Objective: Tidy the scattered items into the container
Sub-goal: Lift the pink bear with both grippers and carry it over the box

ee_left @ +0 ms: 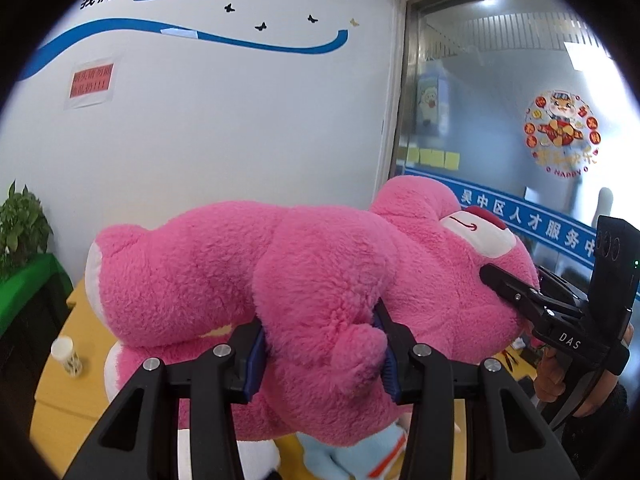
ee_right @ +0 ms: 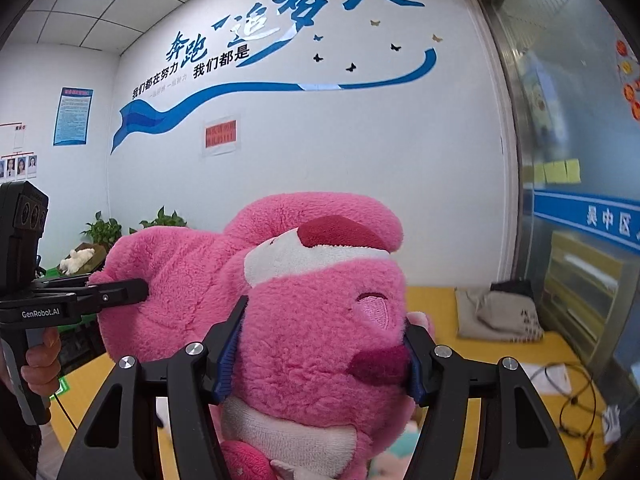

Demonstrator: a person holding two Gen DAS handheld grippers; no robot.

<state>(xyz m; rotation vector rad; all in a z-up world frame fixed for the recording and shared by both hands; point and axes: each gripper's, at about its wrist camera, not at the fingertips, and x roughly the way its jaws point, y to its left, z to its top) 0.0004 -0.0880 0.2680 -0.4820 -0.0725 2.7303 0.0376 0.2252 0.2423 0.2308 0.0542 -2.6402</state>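
**A:** Since both grippers are on the bear (ee_left: pixel 304 280), tell me how it lies

**B:** I've got the left gripper (ee_left: pixel 320 354) clamped on its body, blue pads (ee_left: pixel 256 360) sunk into the plush on either side. The right gripper (ee_right: pixel 320 356) is clamped on the head, one pad at each cheek. So the bear sits right between both pairs of fingers, up off the yellow table (ee_left: pixel 68 400)

**A:** Long axis?

**B:** Roughly level, and crosswise to my left fingers: feet out to their left, head to their right, where the right gripper (ee_left: pixel 516 296) comes in. From my right fingers the body runs away to the left, towards the left gripper (ee_right: pixel 128 292)

**A:** And the container?

**B:** I can't see one in either view, so I can't say which hand is nearer to it. I'd judge the next move must keep both hands in step, or the bear twists or slips from one grip

**A:** Any writing?

**B:** "DAS" on the right gripper's body, "GenRobot.AI" on the left's. Blue wall characters (ee_right: pixel 224 62) include 我们都是; a door sticker (ee_left: pixel 564 132) reads "HAPPY"
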